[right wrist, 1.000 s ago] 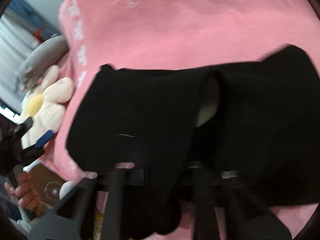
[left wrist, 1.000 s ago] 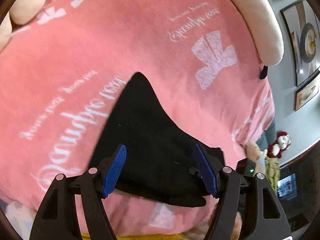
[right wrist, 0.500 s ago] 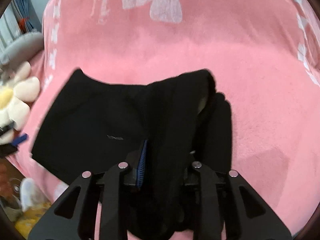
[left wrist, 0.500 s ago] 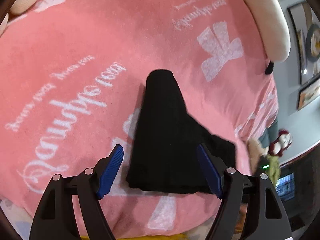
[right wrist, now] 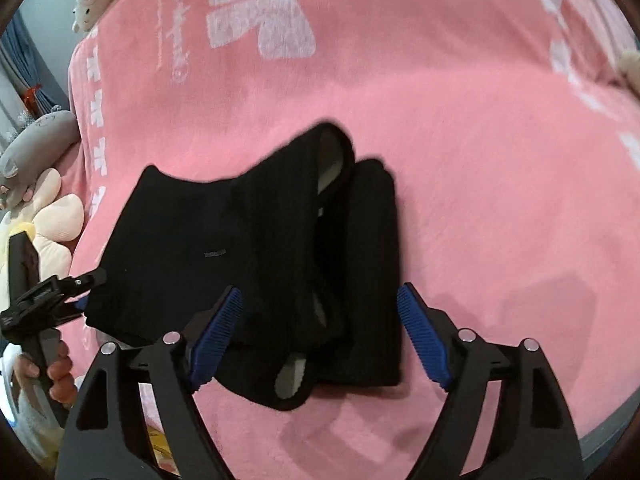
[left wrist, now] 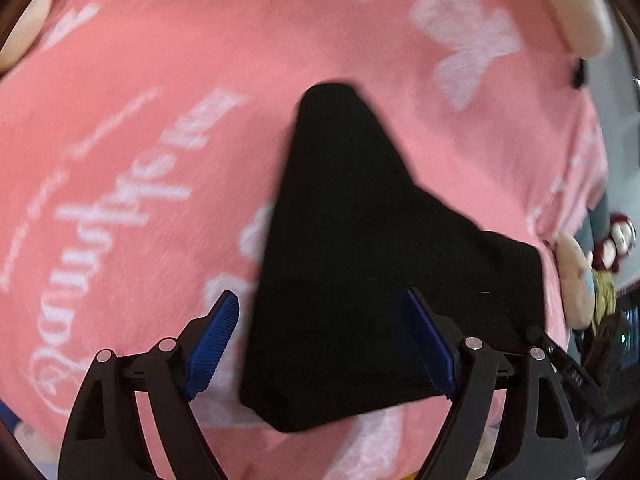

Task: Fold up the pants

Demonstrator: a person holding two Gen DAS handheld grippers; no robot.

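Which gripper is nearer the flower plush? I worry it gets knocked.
Left. The left gripper sits beside the flower plush; the right gripper hovers over the black pants.

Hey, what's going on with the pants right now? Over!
Both grippers, left and right, just opened, holding nothing. Black pants lie folded on the pink blanket. Nothing in the way.

We saw a fleecy pink blanket (right wrist: 460, 168) printed with white bows and script. Past its left edge lay a grey plush animal (right wrist: 38, 140) and a cream flower-shaped cushion (right wrist: 56, 220); a small white plush toy (right wrist: 88, 0) sat at the far left corner.
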